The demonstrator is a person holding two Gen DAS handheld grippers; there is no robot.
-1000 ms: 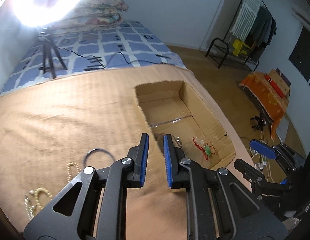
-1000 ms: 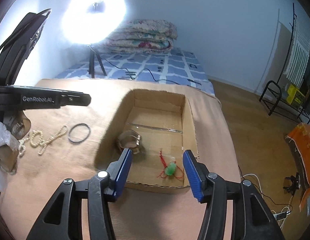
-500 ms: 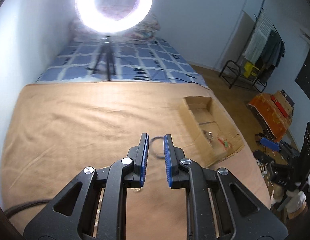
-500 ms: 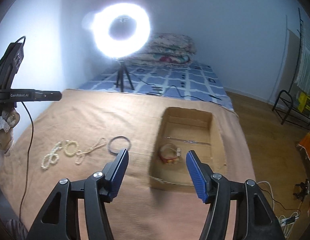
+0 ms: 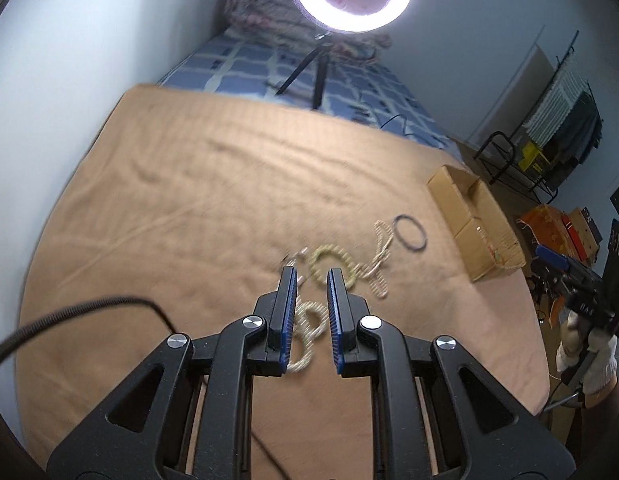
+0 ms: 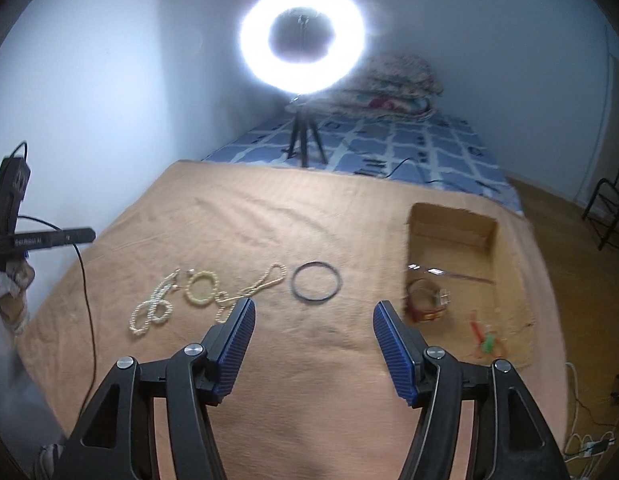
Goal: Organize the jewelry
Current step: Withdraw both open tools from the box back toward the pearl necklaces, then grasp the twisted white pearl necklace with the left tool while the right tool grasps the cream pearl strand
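Pearl necklaces lie in loops on the tan blanket, also in the left wrist view. A thin dark bangle lies right of them, also in the left wrist view. An open cardboard box holds a red-gold bracelet and a red-green cord charm. My left gripper hovers over the pearls, jaws narrowly apart and empty. My right gripper is wide open and empty, above the blanket in front of the bangle.
A lit ring light on a tripod stands on the blue patterned bed behind the blanket. A black cable trails at the left. A clothes rack and wooden floor lie to the right.
Both grippers pulled back and swung left away from the box. The left one now hovers over the pearls; the right one now faces the bangle and opened wider.
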